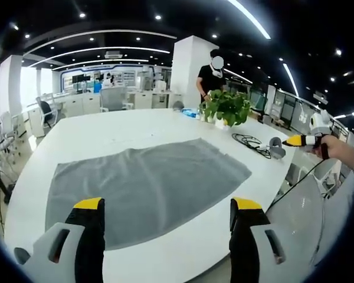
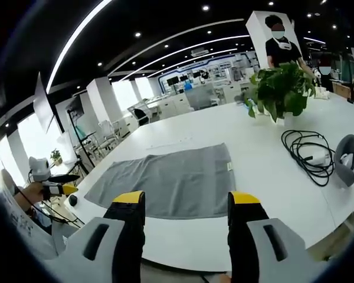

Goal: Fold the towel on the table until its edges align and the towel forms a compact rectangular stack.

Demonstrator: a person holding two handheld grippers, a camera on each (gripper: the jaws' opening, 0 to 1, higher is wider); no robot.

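No fold is made yet: the grey towel lies flat and fully spread on the white table, near the potted plant. My left gripper and right gripper hover above its near edge, jaws wide, holding nothing.
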